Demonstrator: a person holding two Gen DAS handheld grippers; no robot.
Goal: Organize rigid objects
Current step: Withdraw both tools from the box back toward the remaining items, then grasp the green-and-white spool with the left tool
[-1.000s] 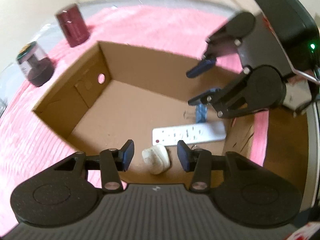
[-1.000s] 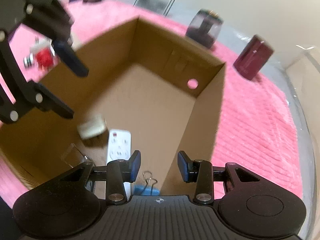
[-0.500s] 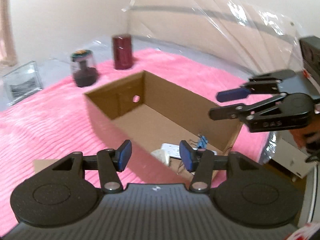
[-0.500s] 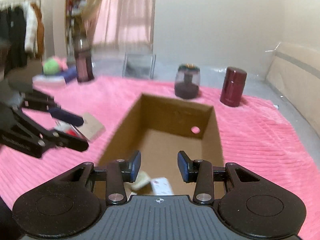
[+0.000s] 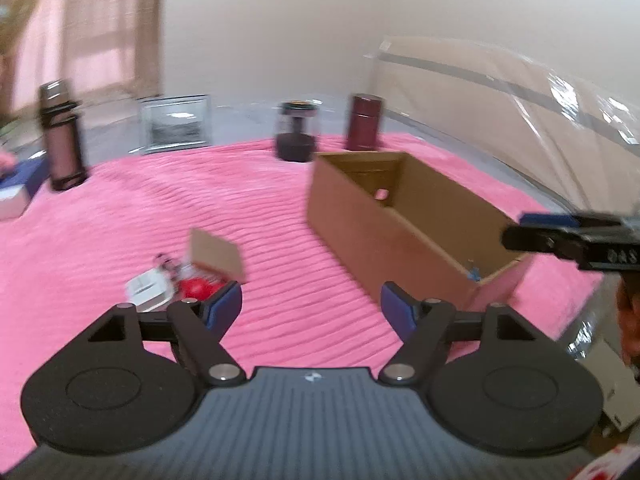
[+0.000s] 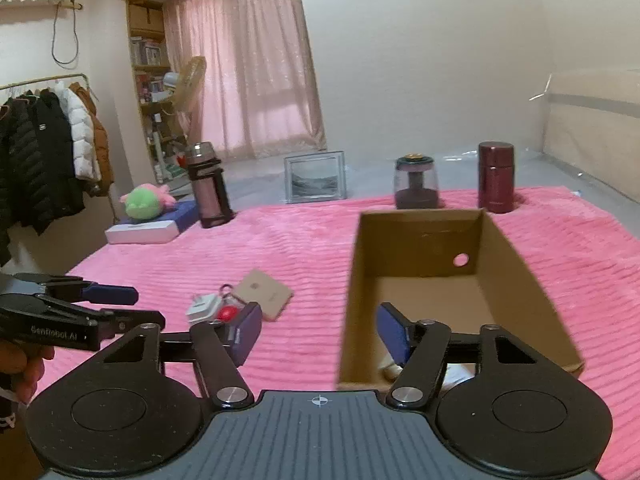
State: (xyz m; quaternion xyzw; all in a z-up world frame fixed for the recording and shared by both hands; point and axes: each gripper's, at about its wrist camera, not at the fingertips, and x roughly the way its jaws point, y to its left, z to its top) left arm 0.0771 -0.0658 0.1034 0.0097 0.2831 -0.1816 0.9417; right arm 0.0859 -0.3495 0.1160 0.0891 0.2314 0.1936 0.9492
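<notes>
Pink ribbed fleece blanket (image 6: pixel 304 240) covers the whole work surface, with pale walls and a pink-curtained window behind. An open brown cardboard box (image 6: pixel 500 256) sits at 3 o'clock in the right wrist view, a round hole in its far wall; pale items lie in its near corner, mostly hidden by the right gripper (image 6: pixel 320 330). That gripper's jaws have just been opening, and they stand apart with nothing between them. The left gripper (image 5: pixel 312 306) has likewise just been opening and is empty; seen from the right wrist at 9 o'clock, its arm reads "GenRobot.AI".

A wide strip of bare blanket separates the box from a small loose cluster at 10 o'clock: a flat tan cardboard square (image 6: pixel 262 294), a white plug-like block (image 6: pixel 204 307) and a small red round piece (image 6: pixel 226 313), touching one another. Along the far edge stand a tall dark flask (image 6: pixel 208 190), a framed picture (image 6: pixel 315 177), a clear dark-based jar (image 6: pixel 415 182) and a maroon cylindrical canister (image 6: pixel 496 178).
</notes>
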